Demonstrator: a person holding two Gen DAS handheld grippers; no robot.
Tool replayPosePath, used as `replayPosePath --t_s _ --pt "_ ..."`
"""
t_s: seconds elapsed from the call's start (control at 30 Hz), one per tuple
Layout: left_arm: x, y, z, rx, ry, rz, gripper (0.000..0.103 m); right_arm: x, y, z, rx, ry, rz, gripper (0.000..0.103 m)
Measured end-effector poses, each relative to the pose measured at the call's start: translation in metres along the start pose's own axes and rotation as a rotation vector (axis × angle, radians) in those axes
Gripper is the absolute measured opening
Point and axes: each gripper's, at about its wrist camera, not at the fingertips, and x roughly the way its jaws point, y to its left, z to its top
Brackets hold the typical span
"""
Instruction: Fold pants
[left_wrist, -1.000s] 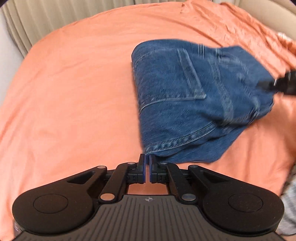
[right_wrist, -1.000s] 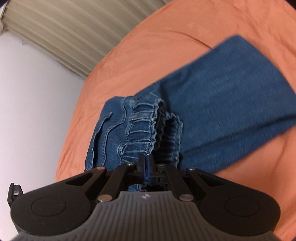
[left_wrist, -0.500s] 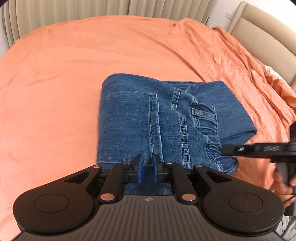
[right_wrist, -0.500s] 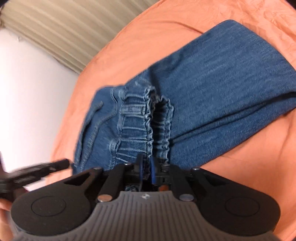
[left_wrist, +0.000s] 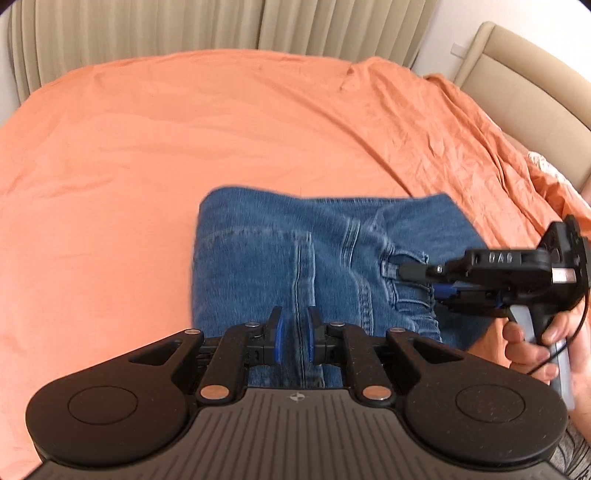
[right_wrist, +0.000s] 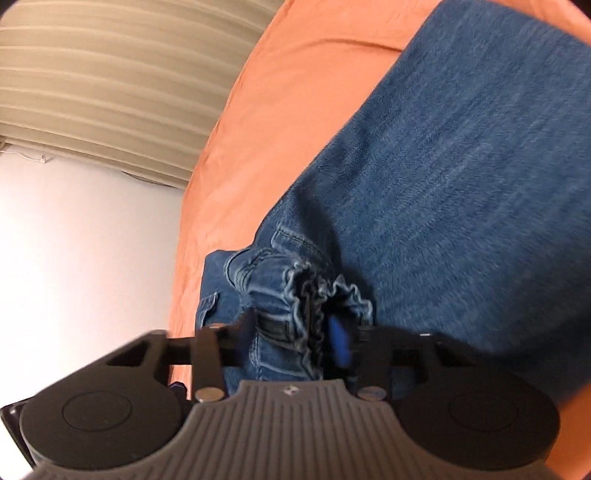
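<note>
Blue denim pants (left_wrist: 295, 254) lie folded on the orange bed sheet (left_wrist: 147, 147). My left gripper (left_wrist: 293, 339) is open at the near edge of the fold, its jaws apart over a seam. My right gripper (right_wrist: 291, 336) is open, its jaws spread on either side of the gathered elastic waistband (right_wrist: 314, 291). It also shows in the left wrist view (left_wrist: 439, 284) at the right end of the pants, held by a hand. The pant leg (right_wrist: 461, 147) stretches away up and right in the right wrist view.
Beige curtains (left_wrist: 147, 33) hang behind the bed. A beige padded headboard (left_wrist: 517, 74) stands at the right. The sheet is rumpled toward the right side (left_wrist: 461, 129). A white wall (right_wrist: 74, 240) shows at the left of the right wrist view.
The lifted end of the pants was laid over onto the bed, making a fold. Both grippers went from shut on the denim to open, the right one spreading wide.
</note>
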Motion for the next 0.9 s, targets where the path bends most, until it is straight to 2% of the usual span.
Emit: replayPosePath --t_s 0.07,0.13,0.2,0.33,0.47,0.63,0.7,0.77,0.9 --pt "-0.005 0.0 0.005 -0.002 -0.03 0.006 0.014 -0.005 0.022 -0.004 -0.117 -0.025 -0.028 0.016" --pt "-0.013 0.001 0.01 0.004 -0.068 0.018 0.014 -0.014 0.05 -0.01 -0.225 -0.053 -0.034 0.014" --pt "-0.022 0.002 0.015 0.009 -0.108 0.035 0.014 -0.023 0.078 -0.011 -0.299 -0.079 -0.01 0.013" --pt "-0.044 0.007 0.027 -0.021 -0.187 0.056 0.014 -0.036 0.143 0.01 -0.423 -0.092 0.036 0.012" --pt "-0.064 0.008 0.035 -0.049 -0.245 0.045 0.014 -0.052 0.202 0.037 -0.528 -0.099 -0.015 0.011" --pt "-0.068 0.002 0.043 -0.044 -0.275 0.006 0.014 -0.089 0.25 0.07 -0.637 -0.129 -0.101 0.011" --pt "-0.062 -0.003 0.046 -0.038 -0.271 -0.016 0.014 -0.102 0.257 0.084 -0.662 -0.129 -0.159 0.011" --pt "-0.052 -0.008 0.052 -0.035 -0.262 -0.042 0.014 -0.111 0.247 0.099 -0.647 -0.112 -0.207 0.011" --pt "-0.022 -0.018 0.06 -0.019 -0.225 -0.09 0.014 -0.125 0.183 0.127 -0.568 -0.087 -0.318 0.01"
